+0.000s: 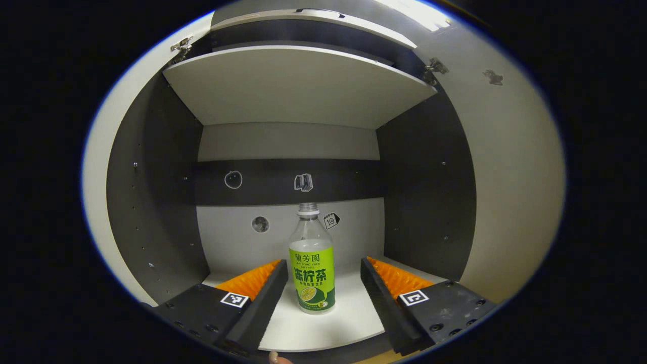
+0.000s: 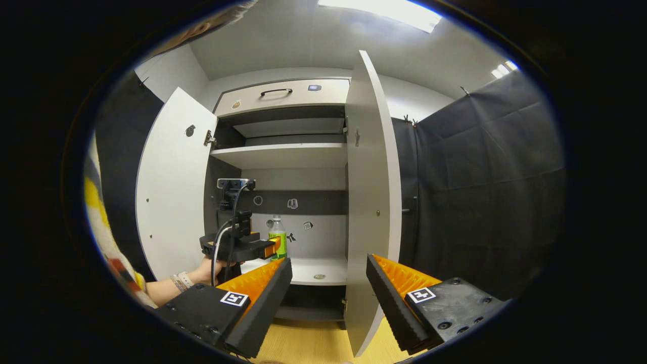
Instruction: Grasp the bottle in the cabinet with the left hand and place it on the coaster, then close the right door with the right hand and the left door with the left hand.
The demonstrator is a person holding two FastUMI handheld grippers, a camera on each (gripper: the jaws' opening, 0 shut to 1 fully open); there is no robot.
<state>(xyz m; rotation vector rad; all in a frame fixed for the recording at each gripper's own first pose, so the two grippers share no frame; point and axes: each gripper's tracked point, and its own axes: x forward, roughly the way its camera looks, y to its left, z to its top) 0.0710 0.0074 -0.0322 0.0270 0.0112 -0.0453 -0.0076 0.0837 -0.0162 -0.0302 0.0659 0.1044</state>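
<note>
Grey cabinet (image 2: 283, 151), both doors open: the bottle (image 1: 311, 263) stands upright on its lower shelf between the spread left tongs (image 1: 321, 288), seemingly untouched. Next: close on it. Right tongs (image 2: 328, 293) spread, idle.

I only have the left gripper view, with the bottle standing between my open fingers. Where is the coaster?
Observer: A small round thing that may be the coaster lies on the same shelf as the bottle, nearer the front edge, by the right door.
Operator: Is the right door open wide?
Observer: Yes, it stands edge-on toward the right gripper, swung well out.
Operator: And the right gripper itself?
Observer: It is open and holds nothing, back from the cabinet.
Operator: Is my left gripper inside yet?
Observer: The left gripper is at the shelf's front, fingers beside the bottle.
</note>
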